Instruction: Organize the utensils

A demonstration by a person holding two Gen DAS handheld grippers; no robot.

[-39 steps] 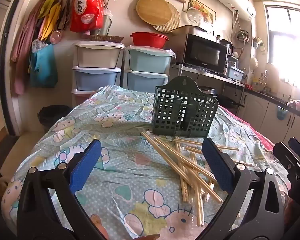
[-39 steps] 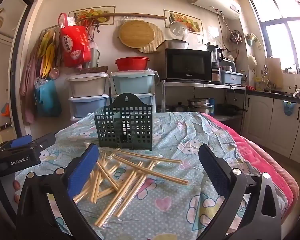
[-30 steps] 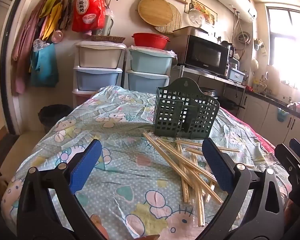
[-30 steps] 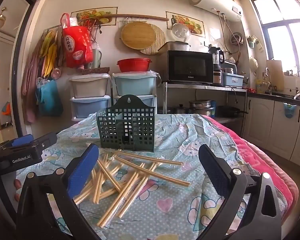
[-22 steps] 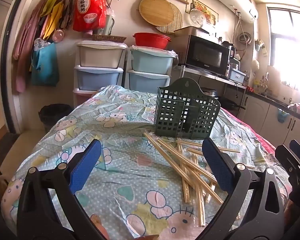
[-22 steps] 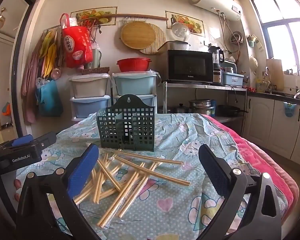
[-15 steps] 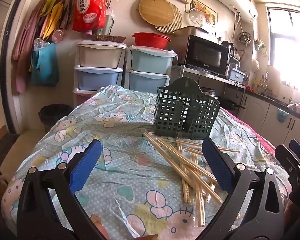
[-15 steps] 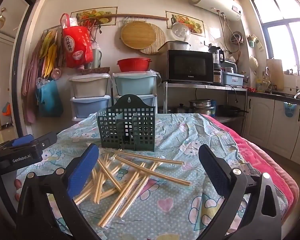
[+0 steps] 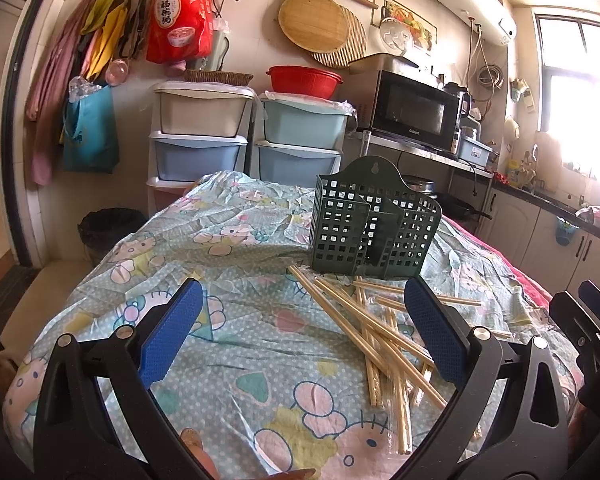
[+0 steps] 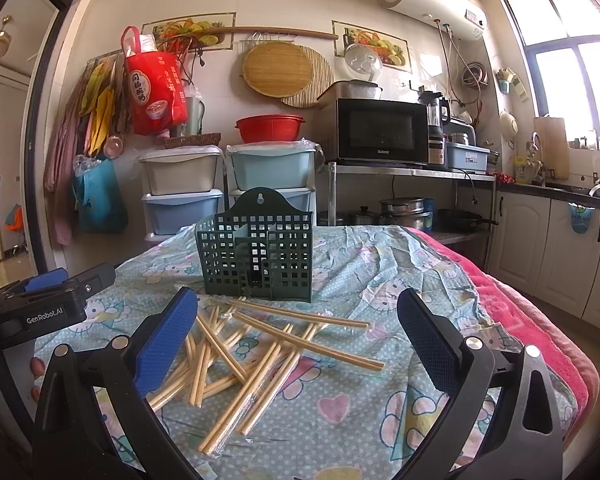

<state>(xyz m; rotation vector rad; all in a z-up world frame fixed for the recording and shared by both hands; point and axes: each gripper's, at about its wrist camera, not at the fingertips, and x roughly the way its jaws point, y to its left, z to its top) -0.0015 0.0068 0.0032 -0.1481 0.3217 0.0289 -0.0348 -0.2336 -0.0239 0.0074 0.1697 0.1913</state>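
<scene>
Step in hand: first pick not yet made; no chopstick is lifted and the green basket [image 10: 256, 254] shows no chopsticks inside.
Left hand-held gripper [image 9: 303, 332]: jaws spread wide, holding nothing, hovering over the table [image 9: 204, 248] with the pile at its 2 o'clock.
Right hand-held gripper [image 10: 298, 334]: jaws spread wide, holding nothing, the pile directly between and below its fingers.
Chopsticks [image 10: 256, 356]: loose crossed heap on the patterned cloth, just in front of the basket; some appear to sit in clear wrap.
Basket position: upright at 12 o'clock in the right wrist view, open top upward, hanging tab at the back.
Long axis, top stick: the uppermost long stick [image 10: 307, 342] runs from 10 o'clock to 4 o'clock in the right wrist view.
Long axis, remainder: most others run from 1 o'clock to 7 o'clock; tip versus butt end cannot be told.
Technique: select the uppermost stick, set the jaws across its long axis, grip near mid-length.
Insertion: turn the stick vertical before lowering it into one compartment.
Risk: crossed neighbours likely shift; the basket looks light and could tip.
</scene>
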